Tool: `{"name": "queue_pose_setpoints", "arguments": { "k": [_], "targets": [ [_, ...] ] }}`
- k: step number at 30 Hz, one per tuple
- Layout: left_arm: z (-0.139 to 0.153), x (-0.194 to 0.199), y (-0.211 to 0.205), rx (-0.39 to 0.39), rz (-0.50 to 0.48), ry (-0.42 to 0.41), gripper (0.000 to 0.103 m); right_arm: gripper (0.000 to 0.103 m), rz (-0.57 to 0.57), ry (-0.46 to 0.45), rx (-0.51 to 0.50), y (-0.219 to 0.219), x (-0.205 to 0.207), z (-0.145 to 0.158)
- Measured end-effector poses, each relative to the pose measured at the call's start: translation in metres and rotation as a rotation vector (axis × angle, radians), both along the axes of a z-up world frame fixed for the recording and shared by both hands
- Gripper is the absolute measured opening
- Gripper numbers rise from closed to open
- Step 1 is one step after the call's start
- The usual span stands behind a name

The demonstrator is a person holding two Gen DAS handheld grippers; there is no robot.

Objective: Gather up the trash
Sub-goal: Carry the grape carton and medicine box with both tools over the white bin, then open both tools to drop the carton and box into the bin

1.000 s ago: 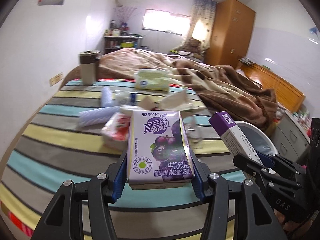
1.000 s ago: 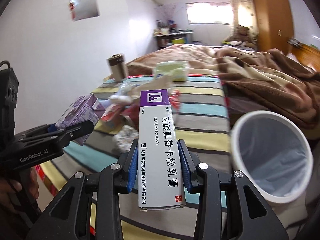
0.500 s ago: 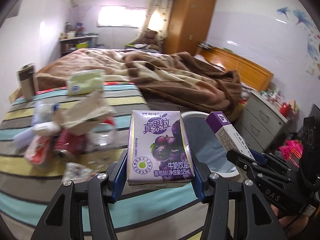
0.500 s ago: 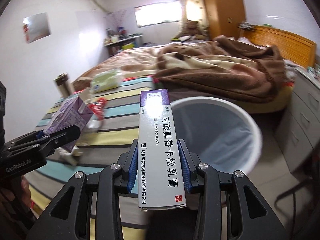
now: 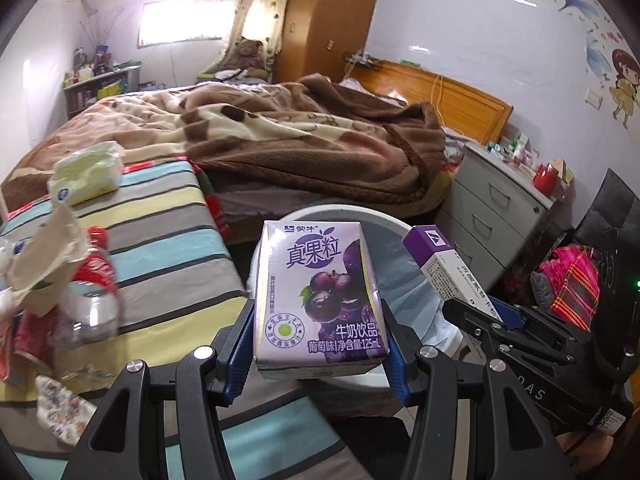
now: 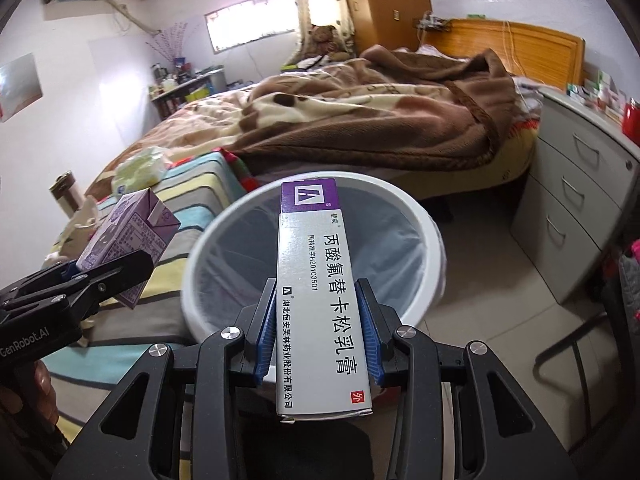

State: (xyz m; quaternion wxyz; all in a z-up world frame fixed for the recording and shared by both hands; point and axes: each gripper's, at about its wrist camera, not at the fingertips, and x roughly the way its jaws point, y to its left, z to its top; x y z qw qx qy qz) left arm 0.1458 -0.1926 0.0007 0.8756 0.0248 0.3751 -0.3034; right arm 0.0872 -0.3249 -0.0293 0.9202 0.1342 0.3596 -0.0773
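Two claws are in view, each clamped on one item. The left claw (image 5: 320, 344) has its blue pads pressed against both sides of one purple milk carton (image 5: 320, 296), held upright with the printed face toward the camera. The right claw (image 6: 320, 332) grips one long white-and-purple medicine box (image 6: 320, 300) by its long sides, and the box extends forward along the fingers. Both claws angle downward and sit side by side, the left one beside the striped bed cover (image 5: 160, 240). One white bin (image 6: 432, 248) with a liner stands on the floor at the corner of the bed; in the right wrist view the medicine box overlaps its open mouth, and the milk carton appears just left of its rim. On the striped cover remain one clear plastic bottle (image 5: 90, 300) with a red label, one crumpled paper piece (image 5: 44, 256) and one green tissue pack (image 5: 86, 174). One hand (image 6: 40, 376) is partly visible on the left claw's handle.
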Motion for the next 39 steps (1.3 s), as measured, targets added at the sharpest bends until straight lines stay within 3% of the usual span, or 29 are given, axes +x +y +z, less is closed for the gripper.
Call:
{"name": "queue_pose_setpoints", "arguments": {
  "k": [14,18,22,39],
  "targets": [
    [-0.018,0.023,-0.044,0.041,-0.077,0.043,0.056,0.038,-0.028,0.049,-0.005,-0.019,0.007,-0.011],
    [-0.017,0.027,-0.041,0.027,-0.064,0.047,0.067,0.039,-0.035,0.056,-0.007,-0.021,0.008,-0.013],
    [-0.016,0.026,-0.034,0.007,-0.05,0.057,0.068,0.053,-0.033,0.049,0.005,-0.022,0.006,-0.012],
    [-0.002,0.004,0.039,-0.015,0.072,0.022,0.068,0.054,0.033,-0.025,0.014,0.016,-0.003,0.008]
  ]
}}
